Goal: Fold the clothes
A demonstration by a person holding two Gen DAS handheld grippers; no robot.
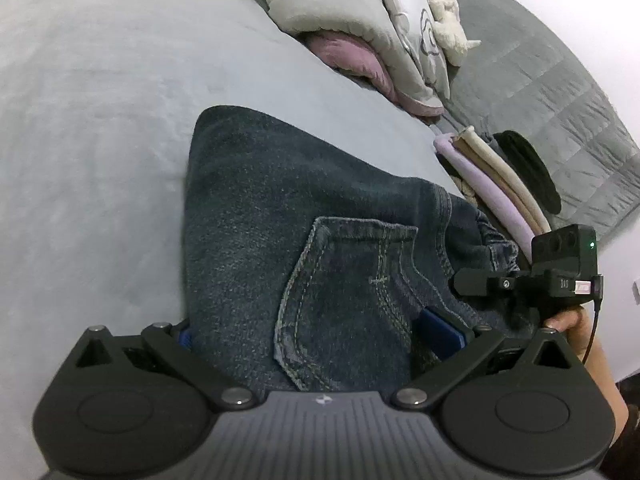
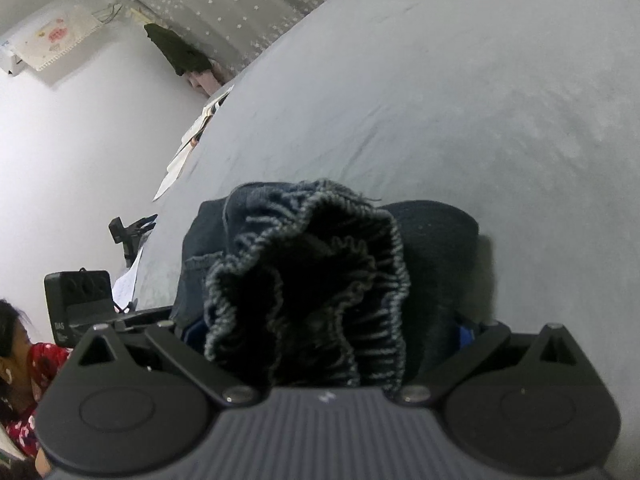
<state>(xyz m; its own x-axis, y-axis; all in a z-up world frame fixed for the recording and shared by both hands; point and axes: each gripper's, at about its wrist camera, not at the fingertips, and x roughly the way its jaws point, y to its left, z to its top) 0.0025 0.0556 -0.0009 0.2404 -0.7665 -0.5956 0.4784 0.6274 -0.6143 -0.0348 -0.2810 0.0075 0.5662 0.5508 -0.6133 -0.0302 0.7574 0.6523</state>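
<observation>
Dark blue jeans (image 1: 280, 216) lie folded on the grey bed sheet (image 1: 100, 140), a stitched back pocket (image 1: 348, 300) facing up. My left gripper (image 1: 312, 334) stands open wide at the near edge of the jeans. Denim fills the gap between its blue pads (image 1: 440, 332). In the right wrist view the ruffled elastic waistband (image 2: 312, 280) bunches up between the spread fingers of my open right gripper (image 2: 328, 334). One blue pad (image 2: 466, 336) shows beside the cloth. The right gripper's body (image 1: 564, 272), held by a hand (image 1: 568, 320), sits just right of the jeans.
A stack of folded lilac and beige clothes (image 1: 496, 184) with a black item (image 1: 528, 168) lies to the right. Bunched quilts (image 1: 360, 32) and a plush toy (image 1: 452, 20) sit further back. A person in red (image 2: 24, 380) is beside the bed, by the wall (image 2: 80, 140).
</observation>
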